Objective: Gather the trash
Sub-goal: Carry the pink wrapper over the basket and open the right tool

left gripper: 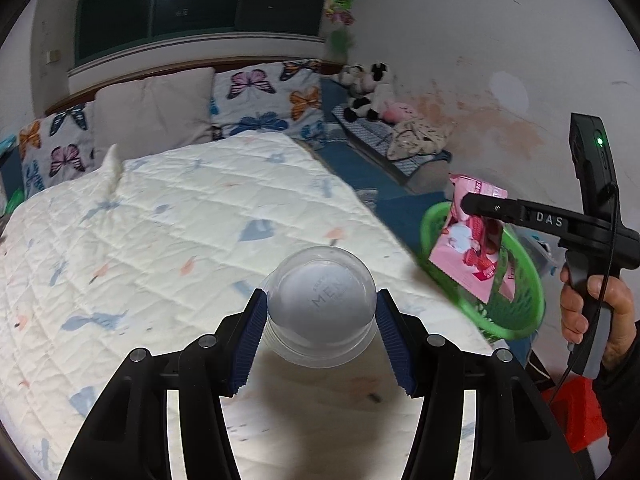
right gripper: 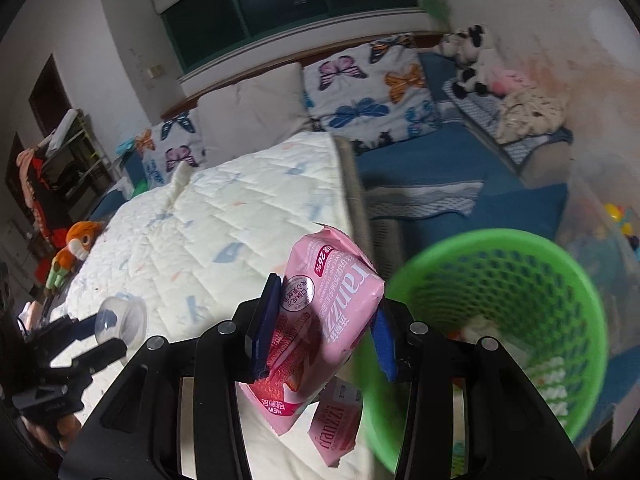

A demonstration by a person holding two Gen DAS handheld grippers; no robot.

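One quilted white bed [left gripper: 192, 216] beneath dark window [left gripper: 200, 4]

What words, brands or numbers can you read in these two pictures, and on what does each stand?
"DAS": right gripper finger.
"MEN": bottom of the cup; smaller letters around it unreadable.
"franzzi", "NEW", "26%": pink wrapper.
"franzzi": second wrapper under it.
Other wrapper print: too small to read.
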